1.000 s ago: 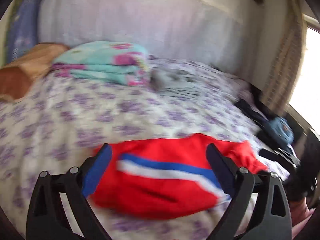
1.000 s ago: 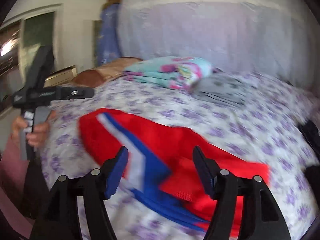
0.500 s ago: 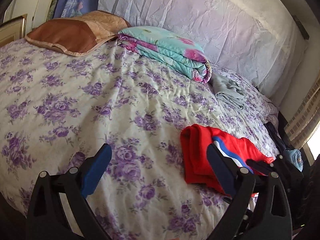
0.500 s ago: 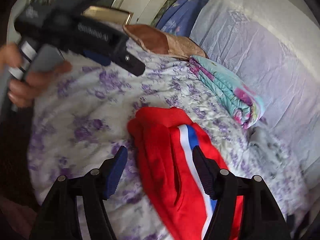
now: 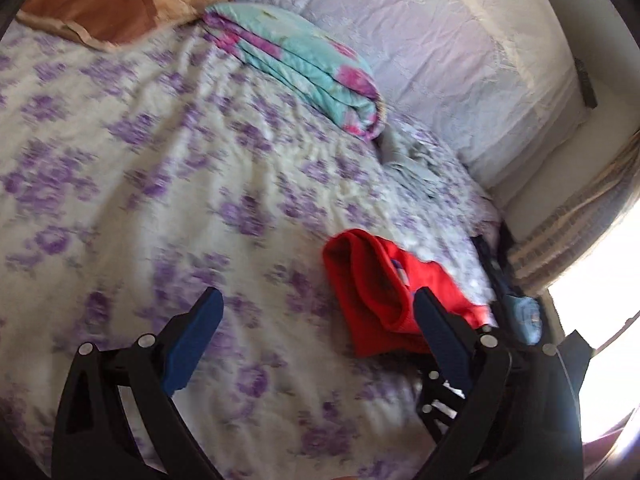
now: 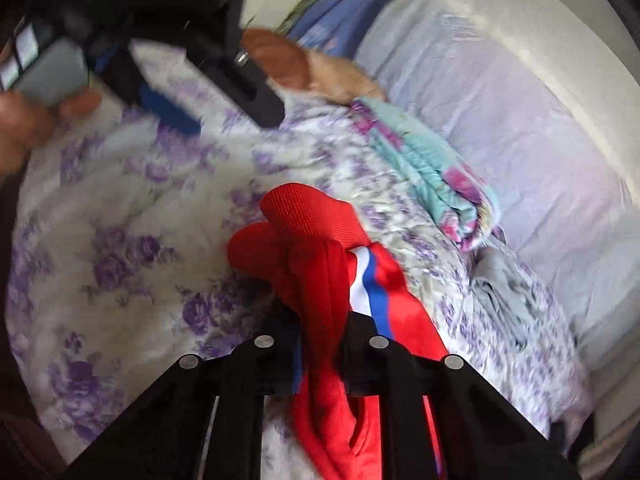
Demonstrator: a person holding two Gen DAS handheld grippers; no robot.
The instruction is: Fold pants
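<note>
The red pants (image 6: 320, 248) with a white and blue stripe lie bunched on the purple-flowered bedspread (image 6: 120, 208). My right gripper (image 6: 320, 344) is shut on a fold of the red pants and lifts it. In the left wrist view the pants (image 5: 376, 292) sit folded near the bed's right edge. My left gripper (image 5: 316, 332) is open and empty, held above the bedspread (image 5: 160, 160) to the left of the pants. The left gripper also shows in the right wrist view (image 6: 172, 108), held by a hand at the upper left.
A folded teal and pink blanket (image 5: 304, 60) and a brown pillow (image 5: 116, 4) lie at the head of the bed. A grey garment (image 5: 416, 160) lies beside the blanket. A lilac padded headboard (image 5: 460, 52) backs the bed. Dark items (image 5: 516, 312) sit off the right edge.
My right gripper has closed on the red pants and bunched them up. My left gripper has swung left, away from the pants, and stays open.
</note>
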